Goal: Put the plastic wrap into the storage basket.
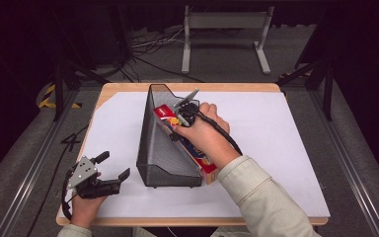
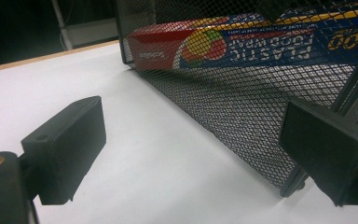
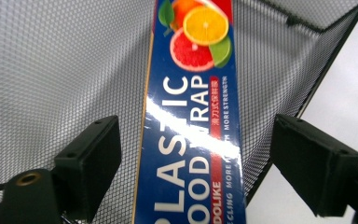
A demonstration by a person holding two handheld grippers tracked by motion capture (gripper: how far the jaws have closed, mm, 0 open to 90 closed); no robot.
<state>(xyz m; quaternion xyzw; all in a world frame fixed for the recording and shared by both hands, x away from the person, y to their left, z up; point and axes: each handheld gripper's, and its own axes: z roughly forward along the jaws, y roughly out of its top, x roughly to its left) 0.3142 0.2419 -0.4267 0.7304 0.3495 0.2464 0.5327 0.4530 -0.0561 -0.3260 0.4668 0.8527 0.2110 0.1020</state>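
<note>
While the left gripper [image 1: 112, 166] rests wide open beside the rack [image 1: 164, 143], the right gripper [image 3: 193, 158] gapes over the box [image 3: 191, 116] inside

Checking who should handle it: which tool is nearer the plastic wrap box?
Right. The right tool hangs open directly over the plastic wrap box in the mesh holder; the left tool sits open beside the holder, apart.
</note>
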